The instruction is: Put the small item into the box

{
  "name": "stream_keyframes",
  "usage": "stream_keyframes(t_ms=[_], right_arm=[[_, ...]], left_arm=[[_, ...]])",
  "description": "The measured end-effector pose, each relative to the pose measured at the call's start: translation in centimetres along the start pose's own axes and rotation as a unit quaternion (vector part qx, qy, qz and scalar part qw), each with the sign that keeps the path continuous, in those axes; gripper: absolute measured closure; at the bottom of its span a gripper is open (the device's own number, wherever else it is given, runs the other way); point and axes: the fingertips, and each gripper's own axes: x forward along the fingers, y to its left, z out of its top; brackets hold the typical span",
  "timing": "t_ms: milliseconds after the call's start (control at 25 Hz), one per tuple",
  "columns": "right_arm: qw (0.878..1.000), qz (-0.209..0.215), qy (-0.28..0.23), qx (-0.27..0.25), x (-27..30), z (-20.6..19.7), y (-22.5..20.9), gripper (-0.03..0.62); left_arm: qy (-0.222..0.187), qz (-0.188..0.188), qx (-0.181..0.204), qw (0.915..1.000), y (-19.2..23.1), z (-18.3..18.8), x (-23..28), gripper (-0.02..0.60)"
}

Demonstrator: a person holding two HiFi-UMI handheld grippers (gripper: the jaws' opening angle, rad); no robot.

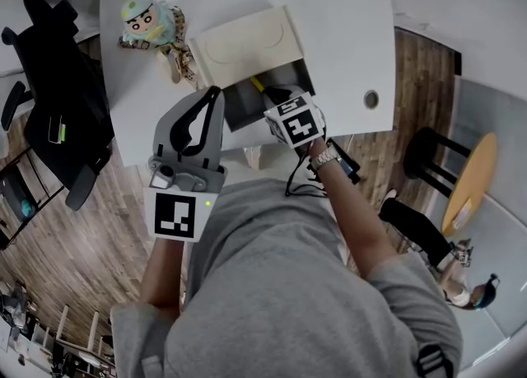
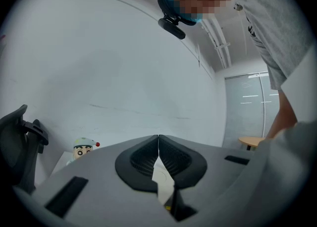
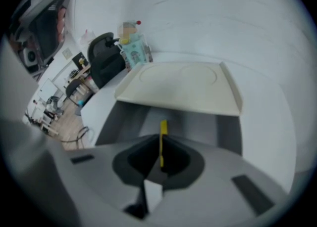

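My right claw [image 3: 160,148] is clenched on the small item, a thin yellow strip [image 3: 162,128]. It stands upright between the pads, its free end poking out at 12 o'clock above the open grey box with the cream lid laid back [image 3: 130,117]. I judge it light, stiff and narrow, apt to twist or slip, so a pinch across its flat faces suits it. My left claw [image 2: 158,148] is clenched and empty, aimed up at a wall. My right claw's view shows the grip itself. Only the head view shows both claws, the white counter [image 1: 346,30] and the cartoon boy doll [image 1: 148,18] at the box's 10 o'clock.
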Motion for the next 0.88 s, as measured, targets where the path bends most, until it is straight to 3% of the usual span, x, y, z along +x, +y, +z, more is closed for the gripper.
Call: stream_keyframes(t_ms=[440, 880], right_arm=[[0.998, 0.015, -0.062, 0.0, -4.0, 1.2, 1.2, 0.562], [0.984, 0.029, -0.174, 0.014, -10.6, 5.0, 3.8, 0.562]], left_arm=[[0.002, 0.0, 0.009, 1.0, -1.9, -0.1, -0.9, 0.548], [-0.011, 0.02, 0.01, 0.9997, -2.6, 1.2, -2.3, 0.548]])
